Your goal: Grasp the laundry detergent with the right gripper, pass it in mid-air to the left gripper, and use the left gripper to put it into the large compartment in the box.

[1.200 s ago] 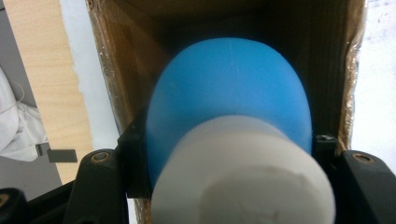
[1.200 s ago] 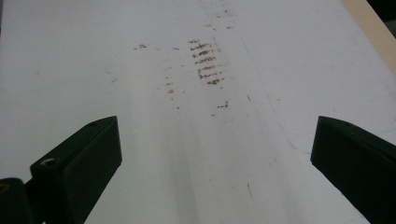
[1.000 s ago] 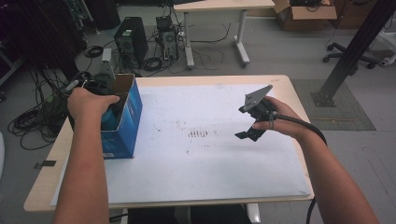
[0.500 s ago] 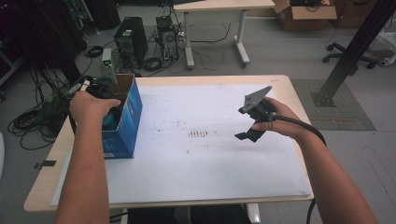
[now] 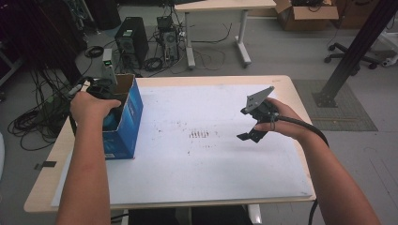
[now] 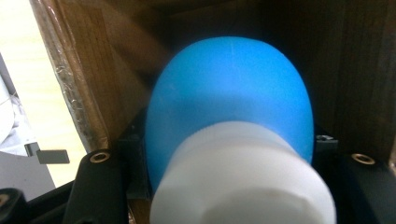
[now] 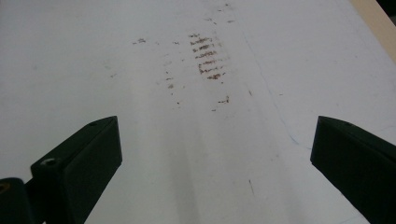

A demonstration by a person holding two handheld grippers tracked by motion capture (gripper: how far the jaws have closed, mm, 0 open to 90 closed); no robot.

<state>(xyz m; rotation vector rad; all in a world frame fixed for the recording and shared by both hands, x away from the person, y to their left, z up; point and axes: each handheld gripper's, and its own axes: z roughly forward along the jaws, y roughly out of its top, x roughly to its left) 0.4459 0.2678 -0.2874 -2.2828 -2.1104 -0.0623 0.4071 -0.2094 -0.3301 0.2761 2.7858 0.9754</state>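
Observation:
A blue cardboard box (image 5: 126,129) with an open top stands at the table's left edge. My left hand reaches down into it, and the left gripper (image 5: 109,118) is mostly hidden by the hand and the box wall. Inside the box, the left gripper (image 6: 231,161) is shut on a blue bottle (image 6: 229,93) with a white cap (image 6: 243,182), one black jaw on each side. My right gripper (image 5: 251,125) hovers over the right half of the table, open, with nothing between its jaws (image 7: 215,154).
A large white sheet (image 5: 197,178) covers the wooden table (image 5: 286,82), with a patch of brown marks (image 5: 199,134) near its middle. Computer towers (image 5: 131,42) and cables lie on the floor beyond the far edge.

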